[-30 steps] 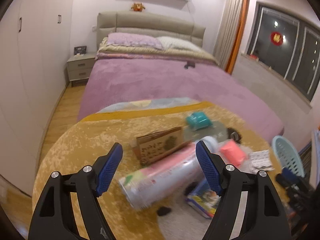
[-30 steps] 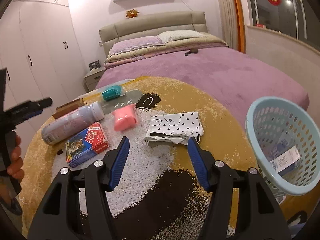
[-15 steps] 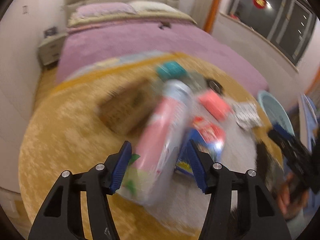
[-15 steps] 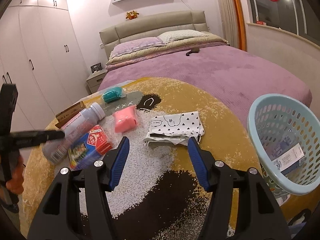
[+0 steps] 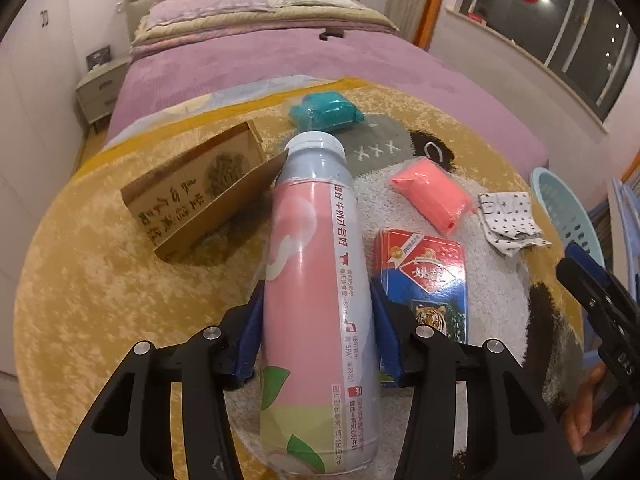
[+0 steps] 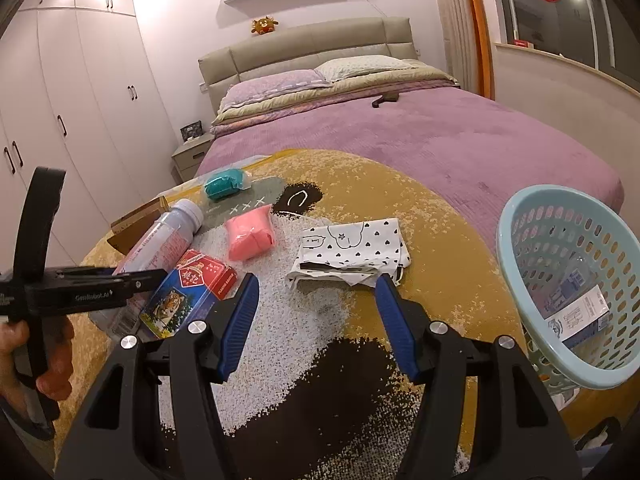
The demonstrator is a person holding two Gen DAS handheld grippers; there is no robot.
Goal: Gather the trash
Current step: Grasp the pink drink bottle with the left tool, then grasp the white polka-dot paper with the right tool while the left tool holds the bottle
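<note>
A pink and grey drink bottle (image 5: 316,280) lies on the round yellow rug (image 5: 100,280). My left gripper (image 5: 318,316) straddles it, both blue pads against its sides. The bottle also shows in the right wrist view (image 6: 160,244), partly hidden by the left gripper body (image 6: 80,284). A red and blue tiger box (image 5: 424,276) lies just right of the bottle. A pink packet (image 5: 432,194), a teal packet (image 5: 324,112), a brown cardboard box (image 5: 196,196) and a spotted cloth (image 6: 352,252) lie around. My right gripper (image 6: 316,312) is open and empty above the rug. The light blue basket (image 6: 568,280) stands at right.
A bed with a purple cover (image 6: 440,136) stands behind the rug. A nightstand (image 5: 100,88) and white wardrobes (image 6: 60,120) are at left. The basket holds a printed carton (image 6: 580,308).
My left gripper moved forward and down onto the bottle and narrowed until its pads met the bottle's sides. The right gripper stayed almost still.
</note>
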